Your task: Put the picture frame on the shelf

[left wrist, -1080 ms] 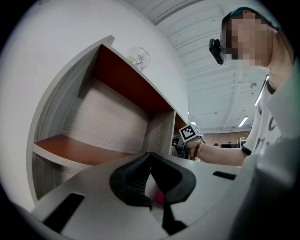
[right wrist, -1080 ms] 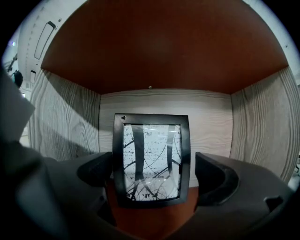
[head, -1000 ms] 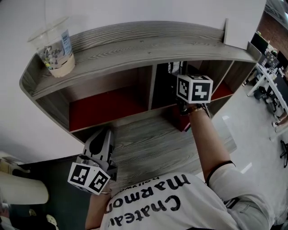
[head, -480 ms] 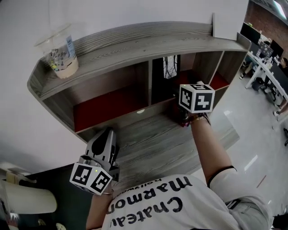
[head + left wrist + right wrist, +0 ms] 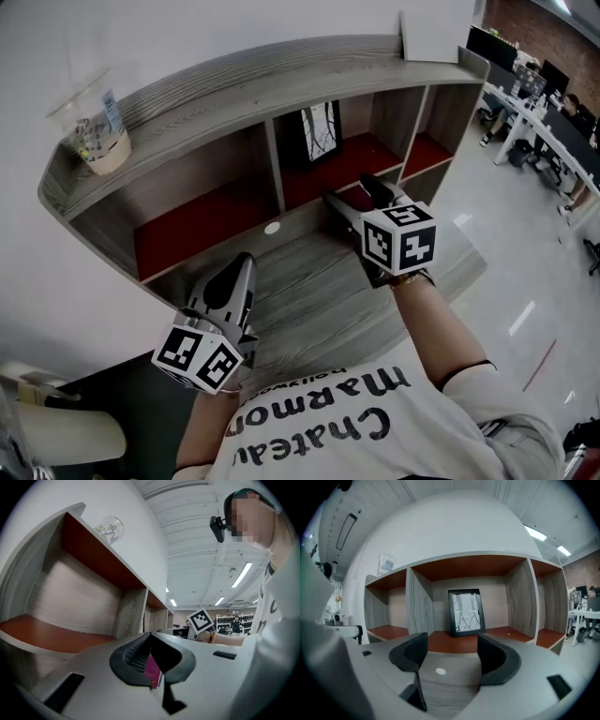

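White T-shirt (image 5: pixel 309 445), black lettering; dark-trimmed short sleeve (image 5: pixel 483 389)

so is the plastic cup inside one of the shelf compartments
No, the cup stands on top of the shelf, at its left end, above the compartments.

White wall (image 5: pixel 234 28) behind, glossy floor (image 5: pixel 511 234) w/ office desks (image 5: pixel 548 127) at right.

Right tool (image 5: pixel 361 198): we record it withdrawn from the middle compartment of the shelf (image 5: pixel 281 86) to above the desk (image 5: pixel 309 281), jaws lately narrowing with nothing between them. Picture frame (image 5: pixel 319 132): now in plain view (earlier half-hidden behind the tool's marker cube (image 5: pixel 398 240)).
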Tool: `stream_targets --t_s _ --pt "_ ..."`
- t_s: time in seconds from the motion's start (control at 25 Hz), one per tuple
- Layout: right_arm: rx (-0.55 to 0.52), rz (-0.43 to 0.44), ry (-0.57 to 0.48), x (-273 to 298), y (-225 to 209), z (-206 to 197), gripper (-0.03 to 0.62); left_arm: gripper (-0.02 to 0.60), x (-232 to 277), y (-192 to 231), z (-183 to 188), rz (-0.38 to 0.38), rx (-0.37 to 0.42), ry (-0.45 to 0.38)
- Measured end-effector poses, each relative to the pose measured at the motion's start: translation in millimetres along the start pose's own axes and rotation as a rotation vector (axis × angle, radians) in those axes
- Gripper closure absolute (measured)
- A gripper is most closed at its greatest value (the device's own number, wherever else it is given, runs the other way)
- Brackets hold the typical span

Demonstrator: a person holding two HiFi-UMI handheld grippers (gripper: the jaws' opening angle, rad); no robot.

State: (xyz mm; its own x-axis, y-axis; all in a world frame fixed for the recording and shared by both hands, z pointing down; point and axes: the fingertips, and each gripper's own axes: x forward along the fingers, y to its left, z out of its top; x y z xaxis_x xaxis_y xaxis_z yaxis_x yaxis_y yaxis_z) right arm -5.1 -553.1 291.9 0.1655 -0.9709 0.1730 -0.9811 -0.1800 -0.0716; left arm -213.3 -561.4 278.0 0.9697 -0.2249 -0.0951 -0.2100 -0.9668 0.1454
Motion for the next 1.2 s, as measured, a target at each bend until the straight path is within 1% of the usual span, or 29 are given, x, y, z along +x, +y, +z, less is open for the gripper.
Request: stream_targets --t_s 0.12,0.2,0.24,0.32,0.4,0.48,0.6,0.68,0.76,0.84,0.92,1.08,1.2 --pt "0.038 0.049 -0.017 -18 7 0 0.280 0.565 8 -15 5 -0.020 0.017 -0.005" --pt "0.055 0.075 -0.030 -30 10 2 0.319 0.565 12 -26 7 -0.027 0.027 -0.008" --pt "0.062 0.082 -0.037 -37 11 2 0.335 0.565 14 -32 7 -0.029 0.029 -0.008" --pt "0.063 0.085 -0.050 -52 9 2 0.342 0.565 18 -47 9 -0.034 0.026 -0.014" --pt "0.031 0.086 -0.058 -67 7 2 0.358 0.565 22 -64 11 -0.037 0.018 -0.028" --pt "-0.016 0.084 -0.061 -83 4 3 0.393 0.565 24 -80 11 -0.030 0.015 -0.041" --pt "-0.108 0.066 -0.075 -108 -1 5 0.404 0.565 25 -105 9 -0.018 0.011 -0.049" --pt "-0.145 0.073 -0.089 -124 -3 5 0.418 0.565 25 -121 7 -0.006 0.019 -0.049" --pt "-0.129 0.104 -0.104 -139 -5 4 0.433 0.565 24 -137 5 0.009 0.035 -0.049" --pt "-0.083 0.145 -0.112 -154 -7 -1 0.444 0.565 23 -153 1 0.025 0.046 -0.049" --pt "-0.044 0.182 -0.117 -169 -10 -7 0.453 0.565 20 -170 -5 0.041 0.049 -0.051" --pt "-0.004 0.232 -0.127 -201 -16 -18 0.479 0.565 15 -205 -18 0.064 0.046 -0.046" --pt "0.040 0.270 -0.146 -224 -21 -24 0.527 0.565 11 -226 -25 0.081 0.049 -0.043"
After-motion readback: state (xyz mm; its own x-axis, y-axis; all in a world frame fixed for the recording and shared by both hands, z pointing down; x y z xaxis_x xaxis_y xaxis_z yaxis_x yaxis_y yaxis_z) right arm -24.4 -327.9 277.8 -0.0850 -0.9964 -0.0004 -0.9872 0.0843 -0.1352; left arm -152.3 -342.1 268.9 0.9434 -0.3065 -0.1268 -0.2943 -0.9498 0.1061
